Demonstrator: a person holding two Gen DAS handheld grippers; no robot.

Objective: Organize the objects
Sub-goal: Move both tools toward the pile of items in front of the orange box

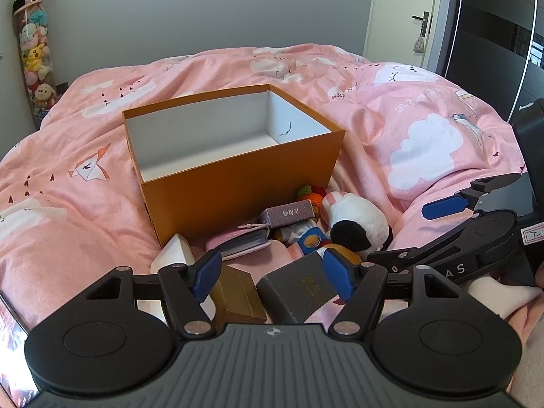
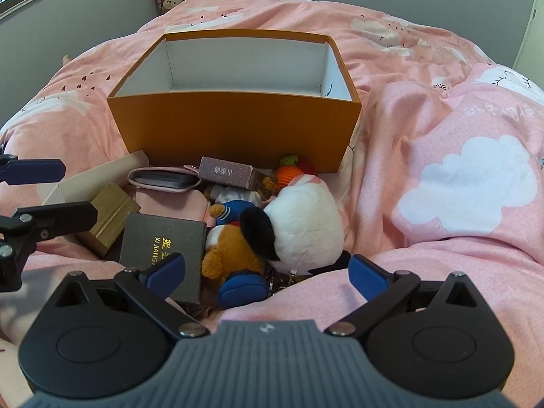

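Orange box [image 2: 238,125] sits open on the pink duvet [image 2: 442,187], with the pile right in front of it. We've got the left gripper [image 1: 272,272] spread just above the gold box [image 1: 238,292] and dark box [image 1: 299,289]. Right gripper [image 2: 268,273] is spread too, nothing pinched, with the panda plush [image 2: 306,227] just beyond its fingers.

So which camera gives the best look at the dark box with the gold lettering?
The right wrist view: the dark box shows most of its lid, with the gold lettering readable. In the left wrist view the box lies foreshortened, lettering blurred, behind the open left hand-held gripper.
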